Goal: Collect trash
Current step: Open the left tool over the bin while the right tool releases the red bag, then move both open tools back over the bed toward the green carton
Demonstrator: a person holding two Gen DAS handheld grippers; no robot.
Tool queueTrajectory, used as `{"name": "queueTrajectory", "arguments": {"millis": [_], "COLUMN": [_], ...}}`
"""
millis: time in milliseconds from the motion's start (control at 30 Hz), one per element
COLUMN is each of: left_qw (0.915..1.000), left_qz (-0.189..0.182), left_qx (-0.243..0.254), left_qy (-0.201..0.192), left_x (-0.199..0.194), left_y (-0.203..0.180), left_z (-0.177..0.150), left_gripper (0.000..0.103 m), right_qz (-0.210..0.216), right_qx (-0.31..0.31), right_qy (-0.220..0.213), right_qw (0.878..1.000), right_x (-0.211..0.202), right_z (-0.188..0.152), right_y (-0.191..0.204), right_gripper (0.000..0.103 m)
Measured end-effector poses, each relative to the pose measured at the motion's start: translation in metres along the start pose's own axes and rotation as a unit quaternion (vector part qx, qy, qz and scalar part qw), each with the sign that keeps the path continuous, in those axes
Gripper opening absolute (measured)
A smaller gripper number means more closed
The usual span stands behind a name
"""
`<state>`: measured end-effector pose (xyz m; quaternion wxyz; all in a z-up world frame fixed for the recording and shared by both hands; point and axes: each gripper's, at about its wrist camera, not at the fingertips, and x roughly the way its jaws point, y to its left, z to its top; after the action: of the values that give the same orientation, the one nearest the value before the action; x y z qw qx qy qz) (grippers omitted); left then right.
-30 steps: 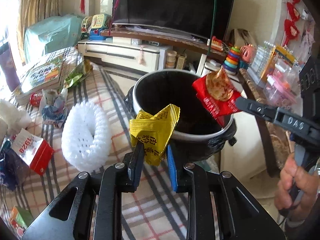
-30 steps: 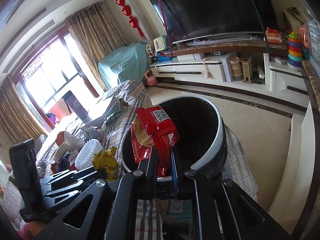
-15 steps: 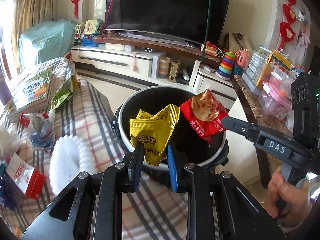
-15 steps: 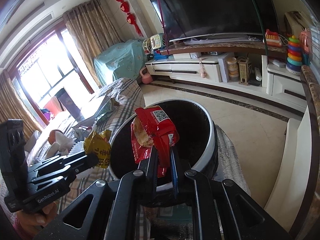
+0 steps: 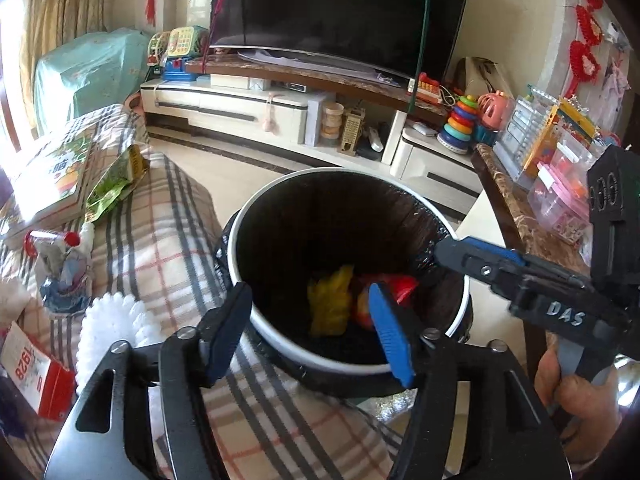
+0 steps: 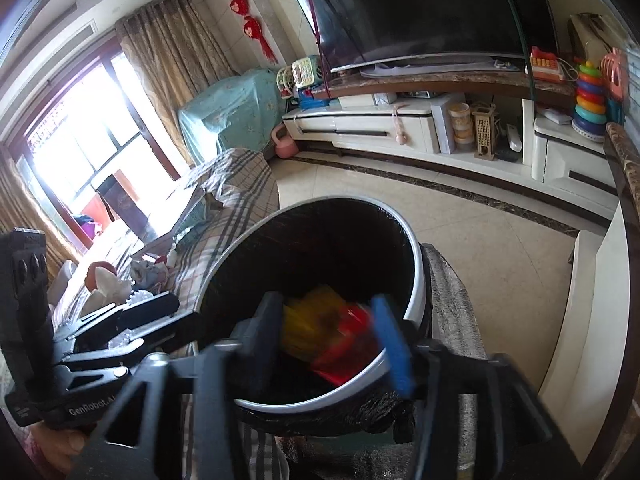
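Observation:
A round bin with a white rim [image 5: 280, 354] [image 6: 416, 276] and a black liner stands beside the plaid-covered couch. Inside it lie a yellow wrapper [image 5: 330, 300] [image 6: 308, 320] and a red snack wrapper [image 5: 400, 286] [image 6: 352, 344], both blurred. My left gripper [image 5: 308, 312] hangs over the bin's near rim, its jaws opening with nothing held between them. My right gripper [image 6: 332, 316] is over the bin too, jaws opening and free of the wrappers. In the left wrist view the right gripper [image 5: 456, 250] reaches in from the right. In the right wrist view the left gripper [image 6: 152, 310] shows at the left.
On the plaid couch cover [image 5: 168, 240] lie a white ruffled thing [image 5: 108, 336], a red-and-white carton [image 5: 32, 376], a crumpled blue-grey wrapper [image 5: 60, 268], a green packet [image 5: 116, 180] and a book [image 5: 52, 176]. A TV stand [image 5: 256, 104] and toy shelves [image 5: 556, 160] line the back and right.
Both grippers opened and let go: the yellow wrapper and the red wrapper dropped into the bin. Both grippers also shifted further over the bin's mouth.

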<state>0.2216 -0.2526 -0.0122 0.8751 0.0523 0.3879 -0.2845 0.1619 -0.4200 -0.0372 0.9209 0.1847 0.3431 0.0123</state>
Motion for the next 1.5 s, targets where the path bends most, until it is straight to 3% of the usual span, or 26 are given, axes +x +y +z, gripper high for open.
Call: {"name": "queueTrajectory", "arguments": {"millis": [100, 167, 267, 867, 1167, 1500], "left_qw": [0.9999, 0.9998, 0.9996, 0.99, 0.9819, 0.9704], "left_qz": [0.001, 0.004, 0.01, 0.071, 0.1, 0.138], "left_qx": [-0.01, -0.018, -0.026, -0.113, -0.15, -0.188], "left_qy": [0.0, -0.002, -0.006, -0.046, -0.059, -0.065], "left_x": [-0.006, -0.013, -0.023, -0.103, -0.136, -0.162], "left_y": [0.005, 0.009, 0.013, 0.073, 0.104, 0.13], "left_z": [-0.007, -0.014, -0.024, -0.094, -0.118, -0.149], "left_gripper": [0.066, 0.068, 0.07, 0.072, 0.073, 0.076], "right_qz": [0.004, 0.008, 0.011, 0.05, 0.069, 0.094], "right_qx": [0.003, 0.003, 0.0, -0.037, -0.078, -0.085], "right_qy": [-0.006, -0.012, -0.022, -0.015, 0.001, 0.018], "right_qw": [1.0, 1.0, 1.0, 0.998, 0.995, 0.992], "right_x": [-0.005, -0.008, -0.015, -0.02, -0.009, 0.001], "right_z": [-0.002, -0.003, -0.007, -0.045, -0.064, -0.076], "right_y": [0.002, 0.005, 0.012, 0.086, 0.128, 0.149], "right_gripper": [0.063, 0.078, 0.085, 0.092, 0.092, 0.092]}}
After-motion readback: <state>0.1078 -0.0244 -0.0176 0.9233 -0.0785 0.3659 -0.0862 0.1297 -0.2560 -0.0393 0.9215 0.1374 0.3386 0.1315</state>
